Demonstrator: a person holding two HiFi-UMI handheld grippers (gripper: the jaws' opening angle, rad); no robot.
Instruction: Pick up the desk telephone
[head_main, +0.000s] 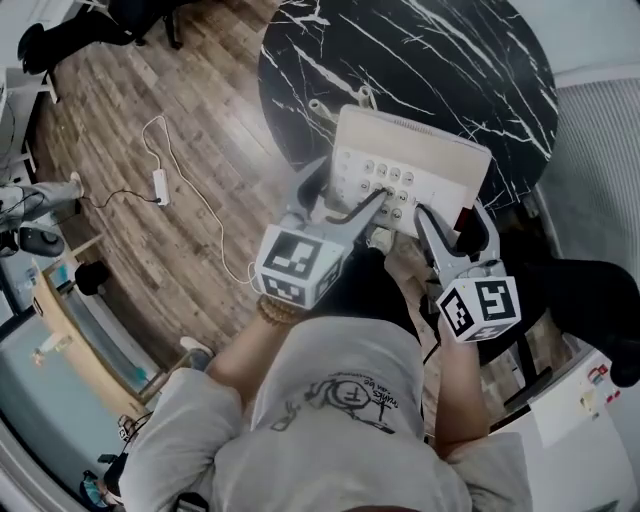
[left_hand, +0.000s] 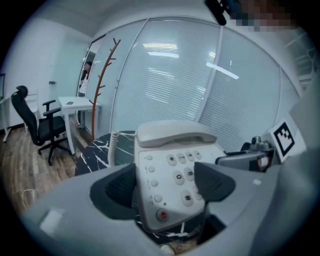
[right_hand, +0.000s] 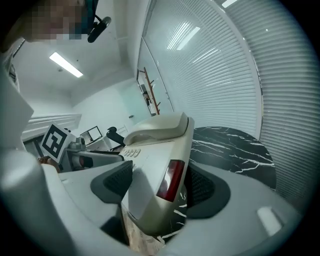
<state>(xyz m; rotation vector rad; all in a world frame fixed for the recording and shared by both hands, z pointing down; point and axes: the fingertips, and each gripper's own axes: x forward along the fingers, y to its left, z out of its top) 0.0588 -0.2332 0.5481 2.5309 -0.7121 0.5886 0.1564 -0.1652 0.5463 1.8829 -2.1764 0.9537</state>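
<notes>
The cream desk telephone (head_main: 420, 160) sits tilted over the near edge of the round black marble table (head_main: 420, 60), its handset in the cradle at the far side. My left gripper (head_main: 345, 190) is shut on the phone's left front corner. In the left gripper view, the keypad (left_hand: 180, 177) fills the gap between the two dark pads (left_hand: 120, 192). My right gripper (head_main: 455, 222) is shut on the right front corner. In the right gripper view, the phone's side with a red panel (right_hand: 170, 180) is clamped between the pads (right_hand: 205, 187). The coiled cord (head_main: 335, 110) trails off to the left.
A wooden floor lies left of the table, with a white power strip (head_main: 160, 185) and its cable on it. A white cabinet (head_main: 570, 400) stands at the lower right. The left gripper view shows an office chair (left_hand: 40, 125), a white desk (left_hand: 75, 105), a coat stand (left_hand: 102, 85) and blinds behind.
</notes>
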